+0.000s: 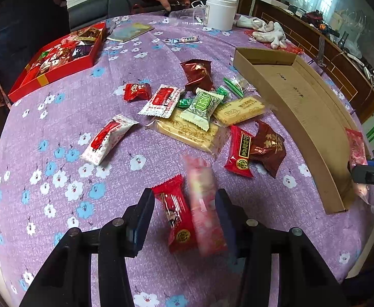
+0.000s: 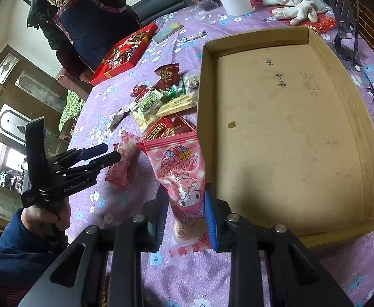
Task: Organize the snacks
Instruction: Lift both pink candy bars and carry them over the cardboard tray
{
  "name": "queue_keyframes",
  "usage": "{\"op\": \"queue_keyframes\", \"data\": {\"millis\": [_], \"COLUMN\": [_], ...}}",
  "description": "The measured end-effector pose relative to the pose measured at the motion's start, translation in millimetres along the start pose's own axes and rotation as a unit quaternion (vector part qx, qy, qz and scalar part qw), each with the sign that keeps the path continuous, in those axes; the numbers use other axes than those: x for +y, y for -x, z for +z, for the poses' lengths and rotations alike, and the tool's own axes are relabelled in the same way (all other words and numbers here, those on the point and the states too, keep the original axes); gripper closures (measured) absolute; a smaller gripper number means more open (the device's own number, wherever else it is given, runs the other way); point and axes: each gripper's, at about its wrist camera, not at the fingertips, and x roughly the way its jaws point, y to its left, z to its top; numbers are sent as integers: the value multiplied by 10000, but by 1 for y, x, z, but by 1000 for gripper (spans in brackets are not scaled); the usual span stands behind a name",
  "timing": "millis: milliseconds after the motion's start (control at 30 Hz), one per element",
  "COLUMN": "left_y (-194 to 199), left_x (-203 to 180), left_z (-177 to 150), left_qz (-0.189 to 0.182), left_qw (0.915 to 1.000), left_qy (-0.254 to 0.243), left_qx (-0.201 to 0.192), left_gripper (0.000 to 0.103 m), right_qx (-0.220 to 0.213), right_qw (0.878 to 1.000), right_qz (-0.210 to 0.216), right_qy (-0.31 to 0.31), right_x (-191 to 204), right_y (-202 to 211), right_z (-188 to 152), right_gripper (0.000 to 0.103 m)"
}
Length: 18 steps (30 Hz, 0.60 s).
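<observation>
**Two grippers among the snacks on the purple table**

The right gripper (image 2: 187, 212) pinches a pink plastic snack packet with a cartoon print (image 2: 184, 179) between its two fingers. The packet hangs just beside the near-left wall of the shallow brown cardboard tray (image 2: 366, 138), whose floor is bare.

The left gripper (image 1: 185, 217) has its fingers spread. Between them lie a small red wrapped snack (image 1: 176, 220) and a blurred pale pink wrapped snack (image 1: 204, 204), side by side on the purple tablecloth with white and blue flowers (image 1: 59, 117). I cannot tell if the fingers touch them.

More wrapped snacks lie in a loose pile (image 1: 199, 112) in the middle of the table, left of the tray. A red gift box filled with sweets (image 1: 59, 58) stands at the far left edge. A white plastic jar (image 1: 220, 12) and white cloth gloves (image 1: 268, 32) are at the far side.
</observation>
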Motion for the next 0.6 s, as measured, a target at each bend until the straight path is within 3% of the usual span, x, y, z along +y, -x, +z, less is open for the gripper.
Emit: {"op": "queue_keyframes", "data": {"millis": [100,233,300,367,567,600], "left_y": [-2,6,2,-6,-28,-26], "left_x": [-5,-13,-16,-20,-34,-36], "left_z": [0,1,0,-2,-6,-6], "left_qz": [65,-66,-171,-159,51,107], "left_qw": [10000,9998,9998,9997,9989,9992], "left_qy": [-67,-127,-112,-151,-299,-336], "left_qx": [17,-156,-48,91,345,198], "left_gripper": [52,52,53,60,60,60], "right_qx": [-2,-14,-10,-3,31,32], "right_qw": [10000,9999,9999,9999,9999,9999], "right_qz": [-1,-16,-13,-4,3,5], "right_qy": [-55,-112,-141,-147,-146,-141], "right_x": [-2,-5,-6,-6,-6,-6], "right_y": [0,0,-1,-2,-4,-5], "right_z": [-1,-1,-1,-1,0,0], "right_gripper": [77,77,77,77,77,77]}}
